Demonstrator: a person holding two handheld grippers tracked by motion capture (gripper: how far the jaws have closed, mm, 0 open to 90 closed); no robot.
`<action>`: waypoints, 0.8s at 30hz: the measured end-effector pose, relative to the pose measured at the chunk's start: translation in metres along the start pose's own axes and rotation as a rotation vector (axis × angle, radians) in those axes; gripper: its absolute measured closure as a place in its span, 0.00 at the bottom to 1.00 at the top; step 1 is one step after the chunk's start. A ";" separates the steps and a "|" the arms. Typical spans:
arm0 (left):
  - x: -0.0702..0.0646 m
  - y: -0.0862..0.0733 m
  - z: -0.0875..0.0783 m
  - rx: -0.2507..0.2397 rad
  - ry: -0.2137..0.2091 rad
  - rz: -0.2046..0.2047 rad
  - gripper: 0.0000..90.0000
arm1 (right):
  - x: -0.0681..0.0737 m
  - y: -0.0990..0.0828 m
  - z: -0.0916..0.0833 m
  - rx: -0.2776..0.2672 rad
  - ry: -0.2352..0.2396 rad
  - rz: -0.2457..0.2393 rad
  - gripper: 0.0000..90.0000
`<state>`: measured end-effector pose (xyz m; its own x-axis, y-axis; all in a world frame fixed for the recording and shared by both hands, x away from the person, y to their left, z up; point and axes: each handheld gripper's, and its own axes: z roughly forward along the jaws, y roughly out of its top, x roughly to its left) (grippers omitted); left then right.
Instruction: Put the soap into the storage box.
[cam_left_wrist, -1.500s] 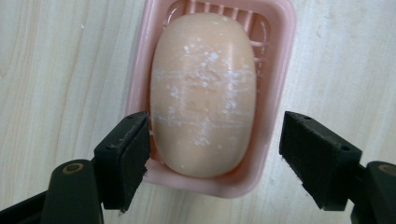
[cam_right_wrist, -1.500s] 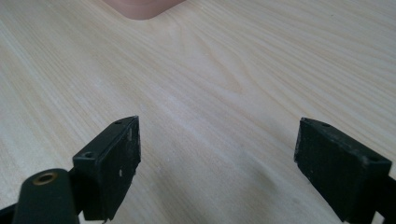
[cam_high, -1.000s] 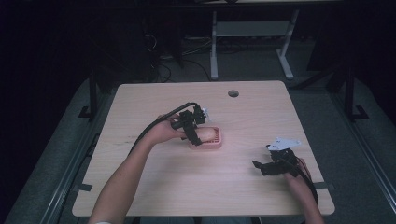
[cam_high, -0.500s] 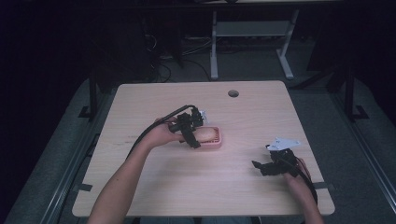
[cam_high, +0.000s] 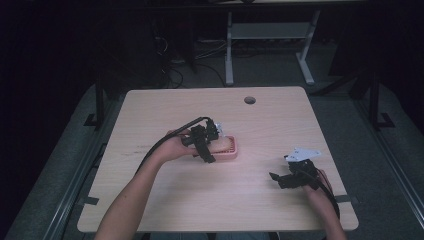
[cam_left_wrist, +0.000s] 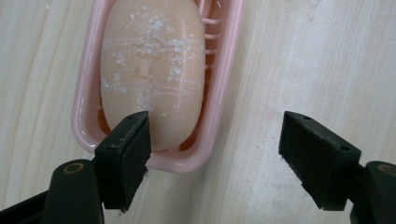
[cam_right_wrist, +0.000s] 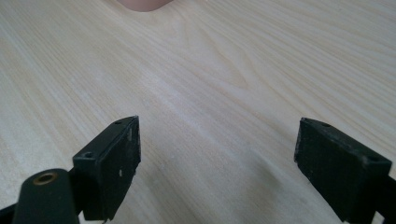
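Here, on the pale wooden table (cam_high: 165, 200): a pink soap dish (cam_left_wrist: 224, 84) near the middle, a peach bar of soap (cam_left_wrist: 152, 70) lying in it, flecked with white and faintly scratched. Above its near end, the left gripper (cam_left_wrist: 215, 144), jaws spread wide and gripping nothing; one black jaw over the rim and the lower tip of the bar, whether touching it or just above, impossible to tell, the other out over bare wood beside the dish. From the high view, left gripper (cam_high: 204, 145) at the dish's left end, held in the left hand (cam_high: 175, 147), black cable looping back along the forearm. Well apart, toward the near right corner, the right gripper (cam_high: 280, 179), grey plate on top, jaws likewise wide apart, empty, over plain wood grain (cam_right_wrist: 219, 93). Far edge: a small round hole (cam_high: 249, 100)
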<state>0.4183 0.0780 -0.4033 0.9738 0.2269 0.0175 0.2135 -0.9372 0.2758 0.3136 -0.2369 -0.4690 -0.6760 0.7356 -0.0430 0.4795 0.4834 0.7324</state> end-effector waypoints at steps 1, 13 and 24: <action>0.000 -0.001 0.001 0.002 0.000 -0.004 0.28 | 0.000 0.000 0.000 -0.001 0.001 0.000 0.15; -0.004 -0.006 0.000 -0.007 0.002 -0.007 0.28 | 0.001 0.001 0.001 0.007 0.004 -0.007 0.15; -0.011 -0.010 -0.004 -0.023 0.007 0.001 0.28 | 0.001 0.001 0.001 0.003 0.003 -0.002 0.15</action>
<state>0.4051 0.0862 -0.4024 0.9734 0.2280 0.0244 0.2107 -0.9312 0.2974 0.3139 -0.2354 -0.4691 -0.6787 0.7332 -0.0421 0.4797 0.4860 0.7306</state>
